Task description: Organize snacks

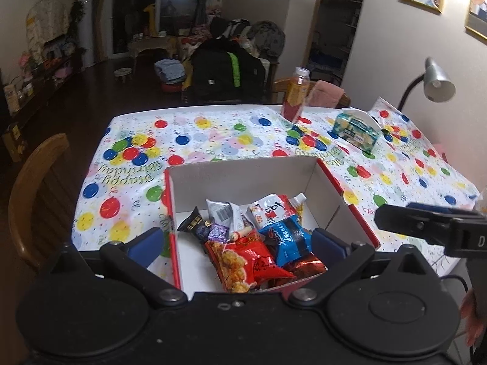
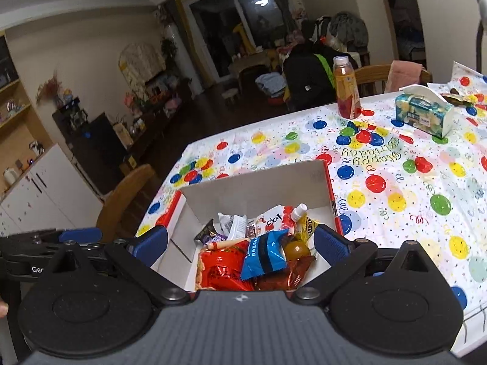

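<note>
A red-edged white cardboard box [image 1: 243, 179] [image 2: 258, 182] stands at the near edge of the table and holds several snacks. Among them are a red popcorn bag [image 1: 240, 258] [image 2: 222, 269], a blue packet [image 1: 286, 237] [image 2: 264, 254], a white spouted pouch [image 1: 271, 210] [image 2: 278, 216], a black bar [image 1: 194, 223] and a yellow candy bag [image 2: 306, 228]. My left gripper [image 1: 239, 241] hangs open above the box's near side, nothing between its blue pads. My right gripper [image 2: 240, 241] is also open over the box, empty. Its body [image 1: 432, 228] shows at the right of the left wrist view.
A balloon-print birthday tablecloth [image 1: 213, 140] [image 2: 395, 182] covers the table. At the far side stand a juice bottle [image 1: 295, 95] [image 2: 345, 88], a tissue box [image 1: 356, 130] [image 2: 426, 112] and a desk lamp [image 1: 435, 82]. Wooden chairs [image 1: 33, 194] [image 2: 127, 194] flank the table's left.
</note>
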